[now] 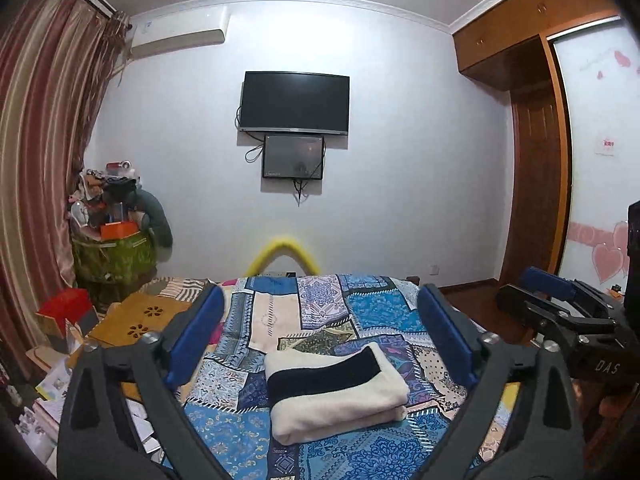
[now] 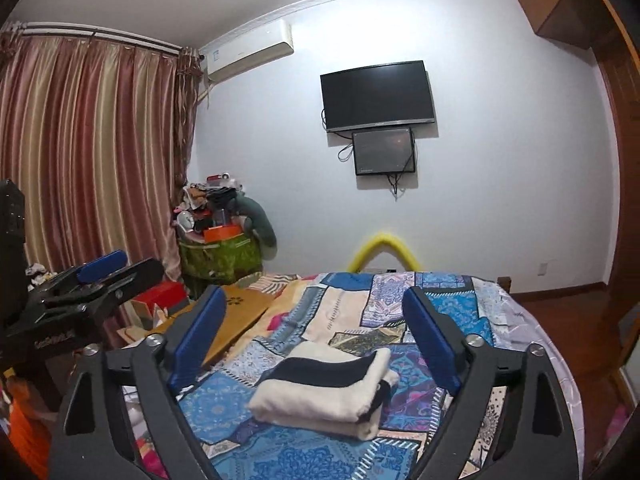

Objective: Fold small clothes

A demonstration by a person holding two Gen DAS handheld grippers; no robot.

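With the cream fleece garment with a dark navy band (image 1: 334, 388) lying folded on the blue patchwork bedspread (image 1: 372, 308), both left gripper (image 1: 320, 334) and right gripper (image 2: 316, 338) hover released and empty above it, so folding looks finished and the next move probably calls for setting it aside.

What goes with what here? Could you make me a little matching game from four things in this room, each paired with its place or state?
1. folded garment
2. television
3. air conditioner
4. left gripper

A. high on the wall by the curtain
B. open, holding nothing
C. lying on the patchwork bedspread
D. mid-wall, screen dark

Pairs: 1-C, 2-D, 3-A, 4-B
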